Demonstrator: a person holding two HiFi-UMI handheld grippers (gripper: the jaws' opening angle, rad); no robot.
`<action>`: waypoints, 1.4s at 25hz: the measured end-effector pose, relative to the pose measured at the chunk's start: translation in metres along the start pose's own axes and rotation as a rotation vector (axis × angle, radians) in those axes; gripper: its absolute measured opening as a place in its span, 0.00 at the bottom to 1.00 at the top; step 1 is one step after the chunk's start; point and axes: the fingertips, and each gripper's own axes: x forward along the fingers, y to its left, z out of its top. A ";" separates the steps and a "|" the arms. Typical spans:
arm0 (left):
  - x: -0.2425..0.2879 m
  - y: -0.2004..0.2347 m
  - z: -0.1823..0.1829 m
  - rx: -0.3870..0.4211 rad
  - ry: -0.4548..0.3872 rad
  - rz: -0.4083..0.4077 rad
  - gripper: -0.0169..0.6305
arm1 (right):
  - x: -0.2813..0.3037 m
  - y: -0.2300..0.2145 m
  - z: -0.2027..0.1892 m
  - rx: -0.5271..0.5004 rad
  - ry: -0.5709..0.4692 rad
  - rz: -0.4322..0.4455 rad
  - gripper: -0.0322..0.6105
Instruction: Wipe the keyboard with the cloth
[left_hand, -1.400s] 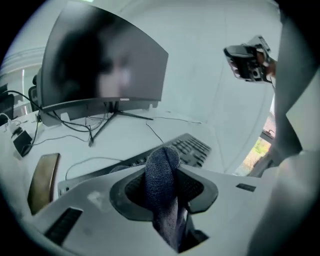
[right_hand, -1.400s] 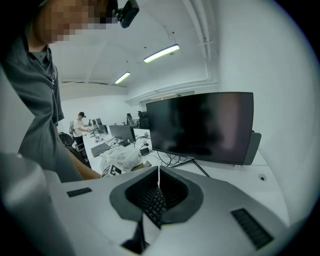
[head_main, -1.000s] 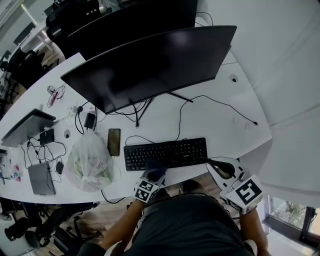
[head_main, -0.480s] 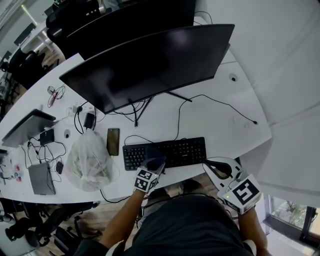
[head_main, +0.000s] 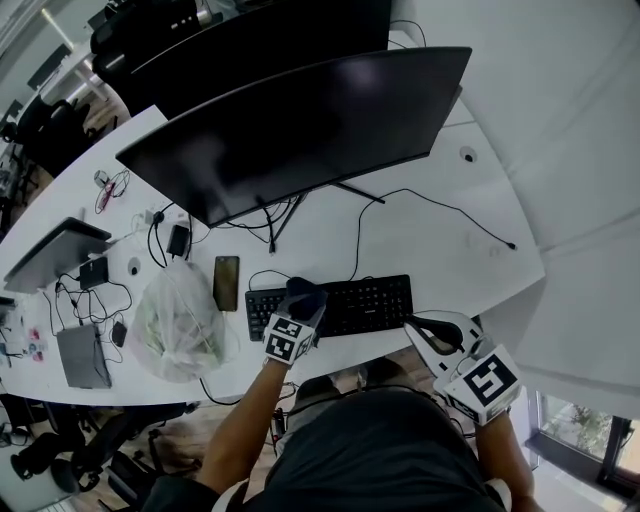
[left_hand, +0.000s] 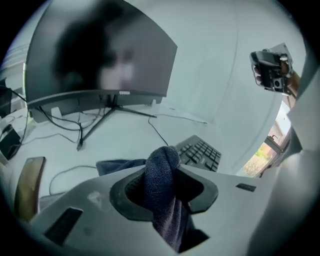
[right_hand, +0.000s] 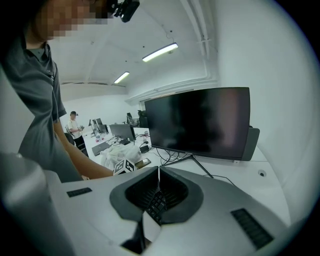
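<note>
Two grippers are by the keyboard (head_main: 365, 302). The left gripper (head_main: 303, 308) pinches a dark blue cloth (head_main: 305, 292) tight between its jaws, over the left part of the keyboard. The right gripper (head_main: 428, 331) is just off the keyboard's right end, its jaws pressed together with nothing in them. A phone (head_main: 227, 283) lies left of the keyboard. A big monitor (head_main: 300, 130) stands behind it.

The cloth (head_main: 305, 296) and the left hand-held gripper (head_main: 297, 318) cover part of the keyboard's (head_main: 365, 303) left half in the head view. In the left gripper view only its far end shows. The plastic bag's (head_main: 180, 320) contents are too blurred to tell. The monitor (head_main: 300, 130) hides the surface (head_main: 430, 240) behind it.
</note>
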 end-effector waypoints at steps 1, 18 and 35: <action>0.001 -0.004 -0.008 -0.013 0.014 -0.014 0.19 | 0.002 -0.001 0.001 -0.001 0.007 -0.006 0.07; 0.014 -0.026 -0.008 0.025 0.027 -0.062 0.19 | 0.015 -0.007 0.000 0.006 0.018 0.007 0.07; 0.021 -0.060 -0.015 0.006 0.086 -0.163 0.19 | 0.027 -0.017 -0.002 0.031 0.041 -0.004 0.07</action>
